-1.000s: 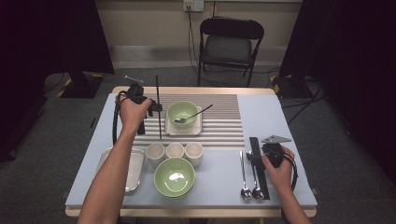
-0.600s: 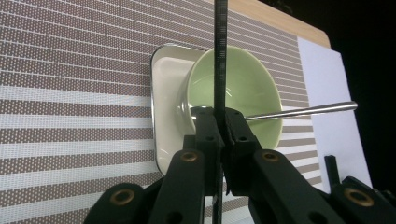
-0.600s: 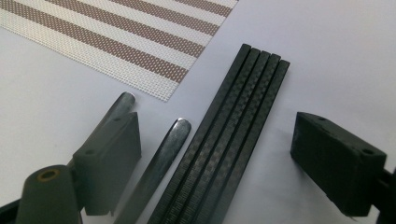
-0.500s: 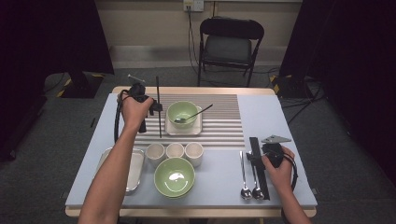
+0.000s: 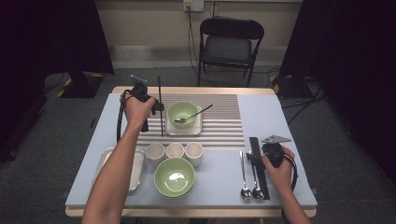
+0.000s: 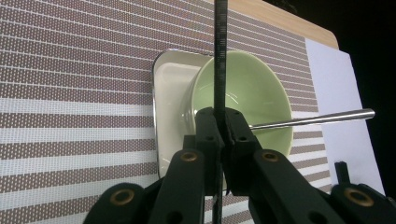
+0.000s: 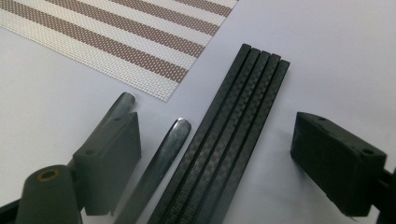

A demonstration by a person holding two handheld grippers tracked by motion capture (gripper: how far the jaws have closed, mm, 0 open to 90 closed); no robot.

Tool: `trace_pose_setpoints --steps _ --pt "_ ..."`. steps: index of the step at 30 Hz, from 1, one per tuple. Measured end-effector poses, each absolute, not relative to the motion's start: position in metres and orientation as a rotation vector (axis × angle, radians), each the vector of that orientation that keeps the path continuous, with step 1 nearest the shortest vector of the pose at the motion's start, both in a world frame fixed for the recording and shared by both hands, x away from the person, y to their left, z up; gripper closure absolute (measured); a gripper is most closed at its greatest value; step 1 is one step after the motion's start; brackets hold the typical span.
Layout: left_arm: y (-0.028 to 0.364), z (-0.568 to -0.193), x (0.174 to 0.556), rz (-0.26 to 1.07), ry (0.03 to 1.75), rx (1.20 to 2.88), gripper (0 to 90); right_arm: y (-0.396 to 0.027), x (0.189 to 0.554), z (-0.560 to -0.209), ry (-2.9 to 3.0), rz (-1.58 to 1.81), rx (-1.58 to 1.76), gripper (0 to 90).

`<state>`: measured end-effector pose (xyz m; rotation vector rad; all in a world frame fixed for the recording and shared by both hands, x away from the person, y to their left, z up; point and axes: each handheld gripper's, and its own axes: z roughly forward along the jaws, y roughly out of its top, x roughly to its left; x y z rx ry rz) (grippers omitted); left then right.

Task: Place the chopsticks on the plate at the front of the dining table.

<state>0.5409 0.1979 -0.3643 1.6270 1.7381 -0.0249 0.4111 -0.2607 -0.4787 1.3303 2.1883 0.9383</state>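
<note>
On the far left of the table (image 5: 280, 121), the left hand-held gripper (image 5: 156, 108) clamps a single black chopstick (image 5: 160, 105) over the striped placemat (image 5: 224, 126), just beside the green bowl (image 5: 182, 113) holding a spoon (image 5: 194, 114). Near right, the right hand-held gripper (image 7: 215, 144) stands wide over four black chopsticks (image 7: 233, 135) beside two spoons (image 5: 250, 177).

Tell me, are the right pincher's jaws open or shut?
Open: the right gripper has jaws spread wide over the black sticks, touching nothing.
</note>
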Motion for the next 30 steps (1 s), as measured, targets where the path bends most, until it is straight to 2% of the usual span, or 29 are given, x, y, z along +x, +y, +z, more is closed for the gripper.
trace_pose_setpoints --steps 30 --pt "0.194 -0.39 0.553 0.012 1.766 1.637 86.3 -0.261 0.411 -0.479 2.189 0.938 1.328 14.9"
